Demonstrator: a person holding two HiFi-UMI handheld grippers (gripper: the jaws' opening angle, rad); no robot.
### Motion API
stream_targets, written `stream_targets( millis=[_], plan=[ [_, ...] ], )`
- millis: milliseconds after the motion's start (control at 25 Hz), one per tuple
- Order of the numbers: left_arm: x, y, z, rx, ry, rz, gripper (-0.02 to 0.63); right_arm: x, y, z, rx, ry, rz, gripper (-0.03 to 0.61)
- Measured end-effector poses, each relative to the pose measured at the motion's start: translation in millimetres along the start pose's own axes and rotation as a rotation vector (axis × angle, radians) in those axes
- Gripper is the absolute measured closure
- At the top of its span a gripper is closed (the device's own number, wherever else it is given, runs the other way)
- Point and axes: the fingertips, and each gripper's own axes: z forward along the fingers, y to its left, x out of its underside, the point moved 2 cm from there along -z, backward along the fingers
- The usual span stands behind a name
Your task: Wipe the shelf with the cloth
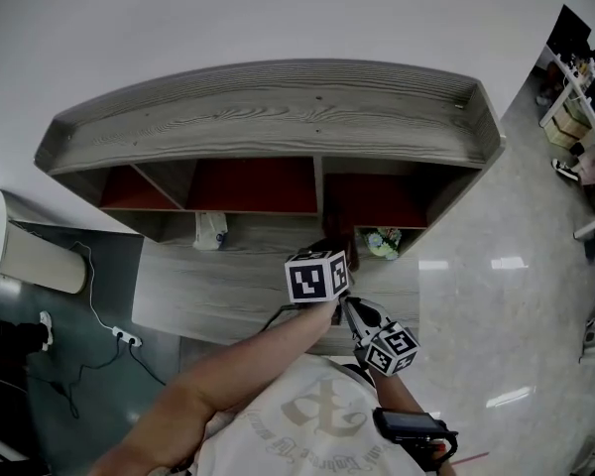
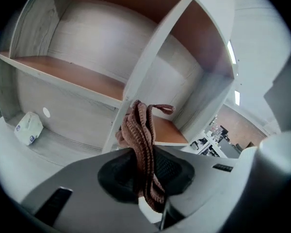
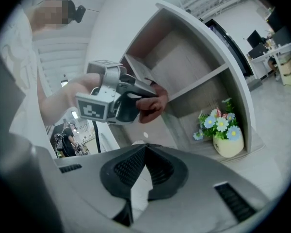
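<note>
The brown knitted cloth [image 2: 140, 140] hangs bunched between the jaws of my left gripper [image 2: 144, 168], which is shut on it. In the head view the left gripper [image 1: 323, 254] is raised in front of the grey wooden shelf unit [image 1: 278, 107], at the upright divider between the middle and right compartments. The right gripper view shows that gripper [image 3: 117, 100] with the cloth [image 3: 148, 104] at the lower right shelf board [image 3: 203, 84]. My right gripper [image 3: 145, 148] is shut with nothing in it and is held back near my body [image 1: 363, 319].
A white packet [image 1: 210, 230] lies on the lower shelf at left [image 2: 28, 128]. A pot of blue and white flowers [image 3: 224, 136] stands in the lower right compartment [image 1: 382, 242]. A white appliance with cables and a socket strip sits on the floor at left [image 1: 40, 256].
</note>
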Motion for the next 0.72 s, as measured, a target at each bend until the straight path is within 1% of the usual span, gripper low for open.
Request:
stream_targets(
  millis=[120,240,360,520,720],
  plan=[
    [4,4,-13,0.089,-0.024,0.036,0.538,-3,7,2,0.021,-0.004,-0.013,0.574],
    [7,12,-29,0.169,-0.053,0.089,0.538,-7,13,5,0.041,-0.011,-0.026,0.574],
    [7,24,-45,0.223,-0.091,0.146,0.538,-13,18,10,0.053,-0.016,-0.043,0.574],
    [12,50,-67,0.243,-0.134,0.198,0.538,-20,28,18,0.051,-0.018,-0.073,0.574],
    [18,91,-93,0.228,-0.176,0.247,0.538,-26,44,28,0.023,-0.008,-0.118,0.574]
  ],
)
